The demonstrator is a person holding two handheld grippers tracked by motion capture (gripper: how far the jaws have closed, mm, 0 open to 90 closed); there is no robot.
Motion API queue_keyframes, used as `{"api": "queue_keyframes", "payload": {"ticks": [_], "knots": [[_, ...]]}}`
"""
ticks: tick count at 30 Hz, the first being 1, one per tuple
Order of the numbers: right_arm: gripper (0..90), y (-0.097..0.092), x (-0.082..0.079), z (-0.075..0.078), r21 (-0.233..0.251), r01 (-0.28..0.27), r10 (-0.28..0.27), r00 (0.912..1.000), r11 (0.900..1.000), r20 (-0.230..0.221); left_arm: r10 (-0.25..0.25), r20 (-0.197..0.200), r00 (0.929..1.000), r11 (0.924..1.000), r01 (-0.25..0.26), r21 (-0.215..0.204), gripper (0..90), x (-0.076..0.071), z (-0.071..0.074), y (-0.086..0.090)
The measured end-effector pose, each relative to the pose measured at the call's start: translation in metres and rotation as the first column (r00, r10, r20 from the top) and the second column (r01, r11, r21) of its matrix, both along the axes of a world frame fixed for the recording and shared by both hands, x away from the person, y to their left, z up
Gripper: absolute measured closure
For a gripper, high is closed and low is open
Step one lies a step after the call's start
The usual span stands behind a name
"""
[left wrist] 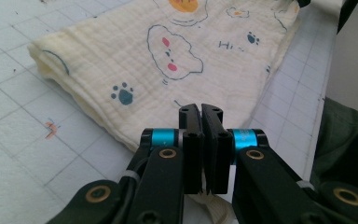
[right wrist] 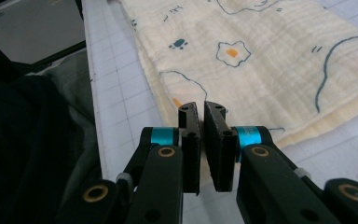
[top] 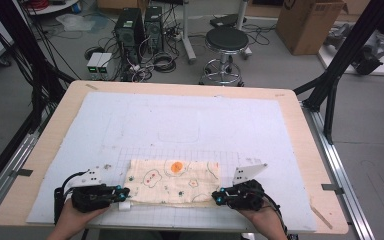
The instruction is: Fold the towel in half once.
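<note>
1. Item: folded cream muslin cloth with printed clouds, paw marks and fried eggs. It lies flat on the gridded mat near the front edge of the counter, between the two grippers.
2. Left gripper: at the cloth's near left corner. In the left gripper view the jaws stand pressed together, with cream fabric and a white tag showing beneath them; judged clamped on that corner.
3. Right gripper: at the near right corner. Its jaws are drawn nearly together, a thin slit between them at the tips, over the cloth's layered edge; judged pinching it, though the depth of the bite is hard to see.
4. Risk, partial grip: the cloth is several layers thick at this edge, so either pinch may catch only the top layers, and the rest would sag or unfold on lifting.
5. Risk, shallow bite: a hold so close to the hem could slip free under pull.
6. Risk, uneven motion: if one hand leads, the cloth could skew or bunch.
</note>
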State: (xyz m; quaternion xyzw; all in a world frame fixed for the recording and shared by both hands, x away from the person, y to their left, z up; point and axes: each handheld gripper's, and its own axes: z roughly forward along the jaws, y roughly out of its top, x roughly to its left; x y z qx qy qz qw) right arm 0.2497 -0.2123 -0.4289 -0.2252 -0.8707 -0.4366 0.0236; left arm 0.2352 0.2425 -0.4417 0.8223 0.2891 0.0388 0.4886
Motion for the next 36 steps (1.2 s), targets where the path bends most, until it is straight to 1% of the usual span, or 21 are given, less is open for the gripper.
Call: {"api": "queue_keyframes", "payload": {"ticks": [3, 5, 6, 8, 9, 11, 14, 16, 17, 18, 19, 21, 22, 23, 24, 26, 30, 33, 34, 35, 36], "knots": [[85.2, -0.001, -0.002, 0.003, 0.02, -0.001, 0.001, 0.9999, 0.9998, 0.011, 0.009, 0.008, 0.9999, 0.9998, -0.009, -0.016, 87.0, -0.001, 0.002, 0.002], [85.3, -0.002, -0.005, 0.005, 0.03, -0.002, 0.001, 0.9999, 0.9995, 0.01, 0.014, 0.01, 0.9998, 0.9996, -0.014, -0.025, 87.2, -0.001, 0.003, 0.003], [85.3, -0.002, -0.006, 0.005, 0.034, -0.002, 0.001, 0.9998, 0.9994, 0.02, 0.015, 0.01, 0.9998, 0.9996, -0.014, -0.024, 87.4, -0.001, 0.003, 0.004], [85.3, -0.003, -0.009, 0.006, 0.036, -0.002, 0.002, 1.0, 0.9993, 0.005, 0.021, 0.008, 0.9998, 0.9994, -0.02, -0.029, 87.5, -0.002, 0.003, 0.005], [85.3, -0.004, -0.009, 0.006, 0.038, -0.004, 0.004, 0.9999, 0.9993, 0.014, 0.017, 0.008, 0.9998, 0.9995, -0.017, -0.027, 87.5, -0.001, 0.003, 0.006], [85.3, -0.005, -0.011, 0.006, 0.039, -0.004, 0.004, 1.0, 0.9992, 0.002, 0.011, 0.002, 0.9999, 0.9996, -0.011, -0.028, 87.5, -0.002, 0.002, 0.007], [85.1, -0.005, -0.012, 0.001, 0.027, -0.008, 0.008, 0.9999, 0.9996, -0.011, -0.001, -0.005, 1.0, 0.9999, 0.001, -0.015, 87.4, -0.001, 0.001, 0.008], [83.2, -0.004, -0.012, -0.005, 0.003, -0.019, 0.019, 0.9989, 0.9998, -0.043, -0.019, -0.022, 0.9996, 0.9997, 0.018, -0.017, 86.1, -0.002, 0.0, 0.007], [79.4, -0.003, -0.011, -0.007, -0.003, -0.029, 0.029, 0.9979, 0.9996, -0.058, -0.034, -0.023, 0.9991, 0.9991, 0.034, -0.024, 82.6, -0.001, 0.0, 0.007], [75.7, -0.003, -0.011, -0.008, -0.004, -0.033, 0.033, 0.9974, 0.9995, -0.065, -0.049, -0.029, 0.9984, 0.998, 0.048, -0.042, 76.4, -0.002, 0.001, 0.008], [72.9, -0.002, -0.011, -0.007, 0.004, -0.034, 0.034, 0.9969, 0.9994, -0.071, -0.055, -0.025, 0.9982, 0.9963, 0.053, -0.067, 71.6, -0.002, 0.003, 0.009], [67.3, -0.002, -0.012, 0.0, 0.042, -0.047, 0.049, 0.9976, 0.998, -0.049, -0.067, -0.004, 0.9977, 0.9896, 0.066, -0.128, 66.6, -0.003, 0.008, 0.011], [65.1, -0.002, -0.012, 0.003, 0.061, -0.046, 0.048, 0.9981, 0.9971, -0.039, -0.065, -0.004, 0.9979, 0.9858, 0.064, -0.155, 64.2, -0.003, 0.01, 0.011], [64.5, -0.002, -0.011, 0.006, 0.075, -0.042, 0.045, 0.9982, 0.9963, -0.04, -0.071, 0.006, 0.9975, 0.9837, 0.071, -0.165, 62.7, -0.002, 0.011, 0.011], [63.3, -0.001, -0.01, 0.008, 0.086, -0.038, 0.041, 0.9987, 0.9956, -0.031, -0.07, 0.01, 0.9975, 0.9822, 0.071, -0.174, 62.8, -0.001, 0.012, 0.009], [62.2, 0.003, -0.006, 0.009, 0.092, -0.034, 0.037, 0.9986, 0.9952, -0.038, -0.075, 0.011, 0.9971, 0.9842, 0.076, -0.16, 62.8, 0.0, 0.013, 0.003], [64.5, 0.011, 0.003, 0.009, 0.075, -0.004, 0.006, 0.9995, 0.9972, -0.03, -0.07, 0.02, 0.9973, 0.9895, 0.072, -0.125, 64.4, 0.004, 0.014, -0.009], [69.6, 0.013, 0.01, 0.009, 0.067, 0.02, -0.019, 0.9994, 0.9975, -0.029, -0.049, 0.027, 0.9984, 0.9935, 0.051, -0.102, 69.1, 0.011, 0.015, -0.018], [71.8, 0.014, 0.014, 0.009, 0.071, 0.028, -0.027, 0.9994, 0.9971, -0.023, -0.039, 0.024, 0.999, 0.9939, 0.041, -0.102, 71.5, 0.013, 0.016, -0.021], [73.0, 0.015, 0.016, 0.01, 0.072, 0.038, -0.037, 0.999, 0.9966, -0.024, -0.032, 0.03, 0.999, 0.9949, 0.035, -0.095, 74.6, 0.016, 0.016, -0.024], [75.2, 0.016, 0.019, 0.011, 0.084, 0.045, -0.043, 0.9988, 0.9954, -0.023, -0.027, 0.031, 0.9991, 0.9955, 0.03, -0.09, 77.0, 0.018, 0.017, -0.027]]}}
